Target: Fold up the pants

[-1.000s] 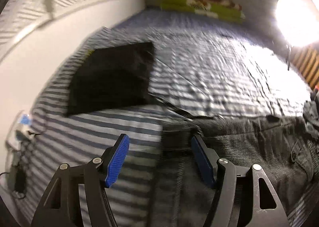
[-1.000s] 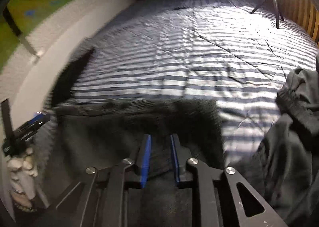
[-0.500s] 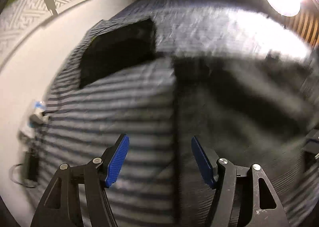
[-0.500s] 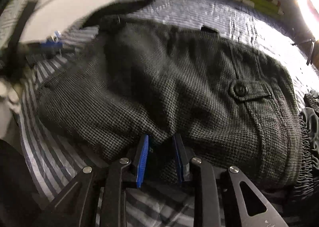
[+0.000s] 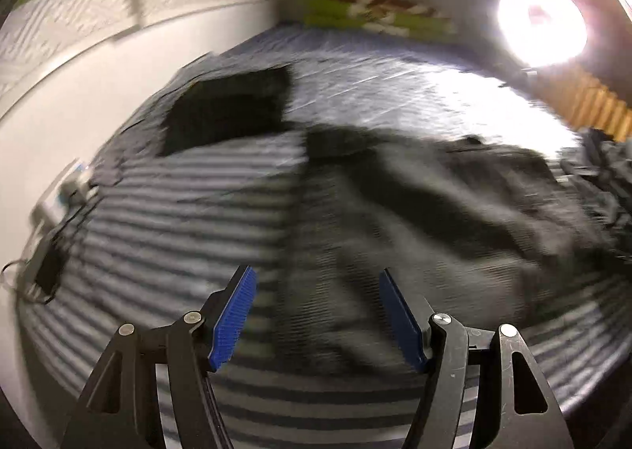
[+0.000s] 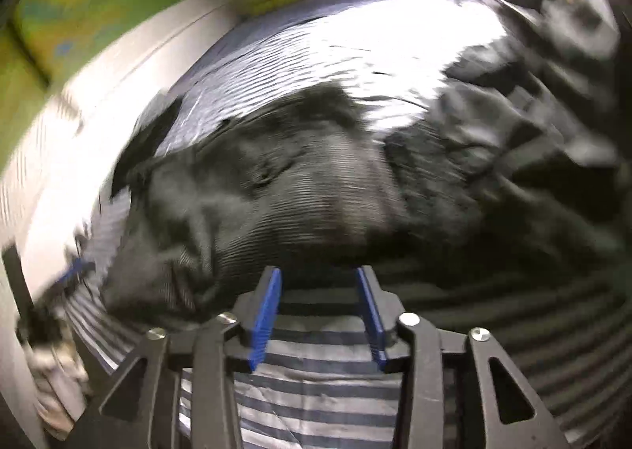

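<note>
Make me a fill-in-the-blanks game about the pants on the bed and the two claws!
1. The grey pants lie on a blue and white ____ bedsheet.
2. The right claw has just been opening, and between its blue pads there is only ____.
3. The left claw is ____ and holds nothing.

Missing words: striped; bedsheet; open

Striped bedspread (image 6: 316, 401) lies bare nearside; pants (image 6: 276, 204) seemingly block beyond.

Striped bedsheet (image 5: 189, 212), dark folded garment (image 5: 227, 113), bright lamp (image 5: 541, 26).
</note>
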`<state>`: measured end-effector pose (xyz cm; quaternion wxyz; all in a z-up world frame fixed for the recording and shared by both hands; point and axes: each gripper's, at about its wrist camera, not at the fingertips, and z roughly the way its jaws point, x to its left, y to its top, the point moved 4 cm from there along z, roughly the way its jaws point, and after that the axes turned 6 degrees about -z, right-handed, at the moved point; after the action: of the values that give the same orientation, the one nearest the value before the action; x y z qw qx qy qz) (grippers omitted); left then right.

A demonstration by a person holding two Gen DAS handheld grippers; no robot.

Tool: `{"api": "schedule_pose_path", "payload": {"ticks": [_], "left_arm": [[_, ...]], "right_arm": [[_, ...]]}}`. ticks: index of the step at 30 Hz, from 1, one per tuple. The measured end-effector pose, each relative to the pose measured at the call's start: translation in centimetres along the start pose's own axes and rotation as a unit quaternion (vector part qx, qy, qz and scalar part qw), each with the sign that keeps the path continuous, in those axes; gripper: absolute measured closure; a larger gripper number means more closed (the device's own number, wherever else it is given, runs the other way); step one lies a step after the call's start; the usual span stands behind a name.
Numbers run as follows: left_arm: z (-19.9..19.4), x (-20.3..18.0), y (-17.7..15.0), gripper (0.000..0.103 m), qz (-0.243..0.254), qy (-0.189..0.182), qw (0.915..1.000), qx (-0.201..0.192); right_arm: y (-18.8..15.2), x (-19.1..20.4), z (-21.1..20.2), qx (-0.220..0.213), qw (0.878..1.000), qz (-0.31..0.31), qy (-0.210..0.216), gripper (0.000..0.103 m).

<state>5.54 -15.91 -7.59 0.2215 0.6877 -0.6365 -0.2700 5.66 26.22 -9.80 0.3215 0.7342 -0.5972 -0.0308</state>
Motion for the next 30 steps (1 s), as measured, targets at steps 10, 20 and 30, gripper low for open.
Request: {"api": "schedule_pose_path", "payload": {"ticks": [10,20,30], "left_arm": [[5.8,-15.1,3.5,0.034,0.124,-0.068,0.9893,0.035],[10.3,-14.3,5.0,0.035,0.116,-0.053,0.9898,0.063],[11.8,-16.2,3.6,0.037,0.145,-0.042,0.9854,0.079]], "right_arm": [[-0.5,-1.1,2.7,0.012,0.994,0.102,0.037,0.048],[-0.2,-0.4,5.9,-0.008,0.987,0.150,0.055,0.034],[0.9,-0.5,7.0,-0.027,0.983,0.173,0.054,0.054]]}}
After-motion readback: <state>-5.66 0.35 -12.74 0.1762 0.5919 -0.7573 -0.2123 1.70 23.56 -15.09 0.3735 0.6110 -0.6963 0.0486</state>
